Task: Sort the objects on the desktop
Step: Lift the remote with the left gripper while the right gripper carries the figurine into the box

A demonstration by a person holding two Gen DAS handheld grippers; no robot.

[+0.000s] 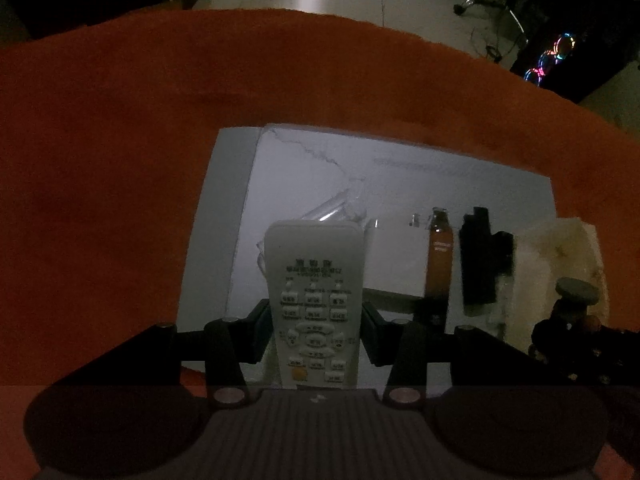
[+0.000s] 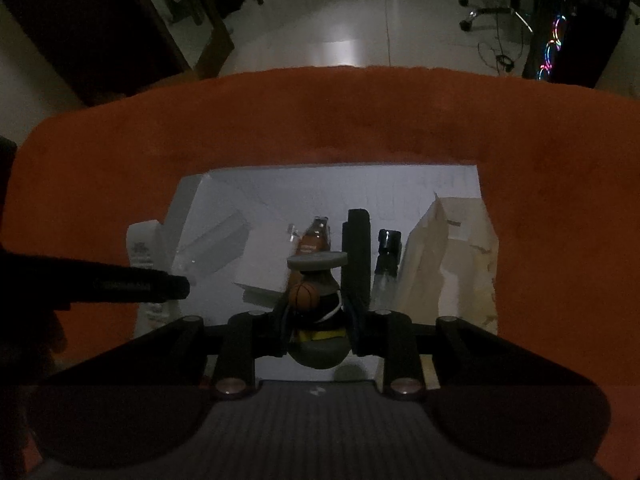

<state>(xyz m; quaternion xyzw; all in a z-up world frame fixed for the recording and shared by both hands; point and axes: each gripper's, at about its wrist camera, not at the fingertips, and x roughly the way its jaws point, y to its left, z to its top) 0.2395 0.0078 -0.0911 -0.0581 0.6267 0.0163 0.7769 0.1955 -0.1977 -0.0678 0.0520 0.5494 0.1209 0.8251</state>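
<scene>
Two tools are loaded at once, which suggests the sorting is mid-way rather than near its end. The left gripper (image 1: 316,332) is clamped on a white remote (image 1: 314,300), its fingers pressing the long sides near the button pad, with the remote pointing toward twelve o'clock over the pale board (image 1: 400,168). The right gripper (image 2: 320,328) is closed around a small figurine (image 2: 316,312) with a flat grey cap and a tiny basketball; in the left view the same figurine sits at about three o'clock. Beyond the tongs, several items already stand in a row across the board: a white box (image 1: 394,260) just past the remote at one o'clock, a brown bottle (image 1: 440,256) beside it, then a tall black object (image 1: 476,256) and a smaller black piece (image 2: 388,252), with a crumpled cream paper bag (image 1: 560,256) at the far right. A clear wrapper or tube (image 1: 340,204) lies at twelve o'clock beyond the remote. My judgement is that the row is the sorted part, and that the remote and the figurine still need places; whether the clear wrapper counts as sorted I cannot tell. Around the board lies an orange cloth (image 1: 120,160), bare of other items in these views.
</scene>
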